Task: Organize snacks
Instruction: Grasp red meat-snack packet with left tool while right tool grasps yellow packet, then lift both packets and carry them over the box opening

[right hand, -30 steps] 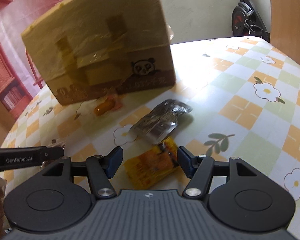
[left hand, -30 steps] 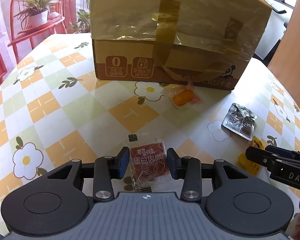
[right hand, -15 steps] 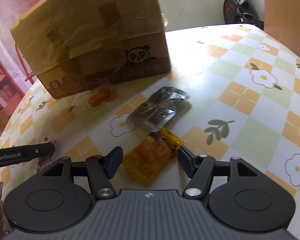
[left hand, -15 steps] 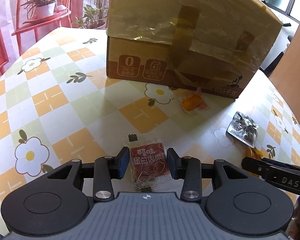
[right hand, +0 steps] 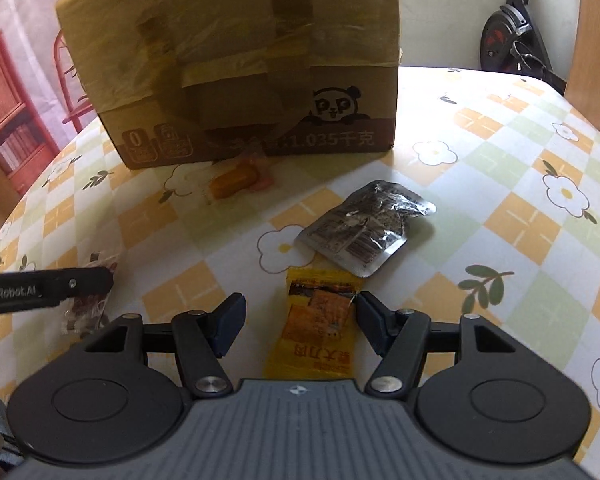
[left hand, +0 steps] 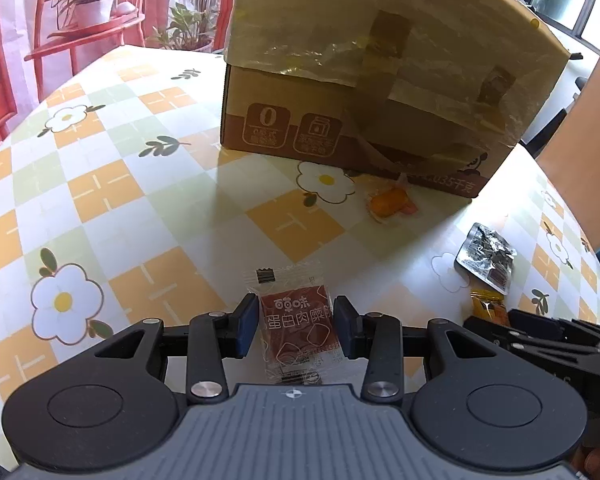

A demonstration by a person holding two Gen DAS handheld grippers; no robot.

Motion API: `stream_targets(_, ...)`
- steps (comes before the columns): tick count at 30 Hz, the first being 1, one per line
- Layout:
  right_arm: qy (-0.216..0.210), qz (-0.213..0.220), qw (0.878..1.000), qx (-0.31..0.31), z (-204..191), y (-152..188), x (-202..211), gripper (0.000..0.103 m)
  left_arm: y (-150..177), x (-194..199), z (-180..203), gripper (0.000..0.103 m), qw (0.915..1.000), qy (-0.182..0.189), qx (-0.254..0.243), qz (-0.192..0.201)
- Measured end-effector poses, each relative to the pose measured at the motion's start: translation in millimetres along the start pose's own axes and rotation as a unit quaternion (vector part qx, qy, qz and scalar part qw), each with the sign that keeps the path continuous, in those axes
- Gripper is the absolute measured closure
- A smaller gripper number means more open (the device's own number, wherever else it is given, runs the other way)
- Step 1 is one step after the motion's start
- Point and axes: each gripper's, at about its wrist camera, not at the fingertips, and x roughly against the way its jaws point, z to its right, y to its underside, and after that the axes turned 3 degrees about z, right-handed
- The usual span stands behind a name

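My left gripper (left hand: 295, 330) is shut on a clear snack packet with a red label (left hand: 298, 330), held above the table. My right gripper (right hand: 298, 320) is open around a yellow snack packet (right hand: 318, 330) that lies on the table; the right jaw touches its edge and the left jaw stands apart. A silver foil packet (right hand: 368, 228) lies just beyond it and also shows in the left wrist view (left hand: 486, 256). A small orange wrapped snack (right hand: 238, 178) lies against the cardboard box (right hand: 236, 60), and shows in the left wrist view (left hand: 390, 200).
The round table (left hand: 100, 200) has a checked flower-print cloth. The big taped box (left hand: 380, 72) stands at the far side. A red plant stand (left hand: 84, 32) is beyond the table's left edge. An exercise bike (right hand: 512, 36) and a wooden panel stand at the right.
Both grippers have risen and pulled back a little. The yellow packet now lies lengthwise between the right jaws, which stand wider. The left grip is unchanged.
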Motion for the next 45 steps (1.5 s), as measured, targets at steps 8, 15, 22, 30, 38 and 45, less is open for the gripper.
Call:
stream_targets(8, 0.011, 0.016, 1.0, 0.016, 2, 10, 7, 0.046, 2, 5, 5, 0.06, 0.9998, 0.016, -0.013, 0.0)
stream_targets(15, 0.008, 0.012, 0.999, 0.03, 1, 5, 8, 0.066, -2, 20, 8, 0.06, 0.9994, 0.018, -0.026, 0.017)
stream_targets(22, -0.009, 0.062, 0.997, 0.041, -5, -10, 34, 0.066, -17, 44, 3, 0.06, 0.9984, 0.018, -0.015, 0.051)
stream_targets(30, -0.022, 0.129, 0.99, 0.052, -13, -52, 71, 0.066, -53, 87, -7, 0.06, 0.9933, 0.016, -0.004, 0.114)
stream_targets(38, -0.037, 0.198, 0.977, 0.067, -26, -109, 108, 0.066, -100, 121, -1, 0.06, 0.9848, 0.035, -0.029, 0.168)
stream_targets(45, -0.057, 0.236, 0.967, 0.074, -32, -153, 125, 0.066, -148, 123, 20, 0.06, 0.9778, 0.046, -0.049, 0.198)
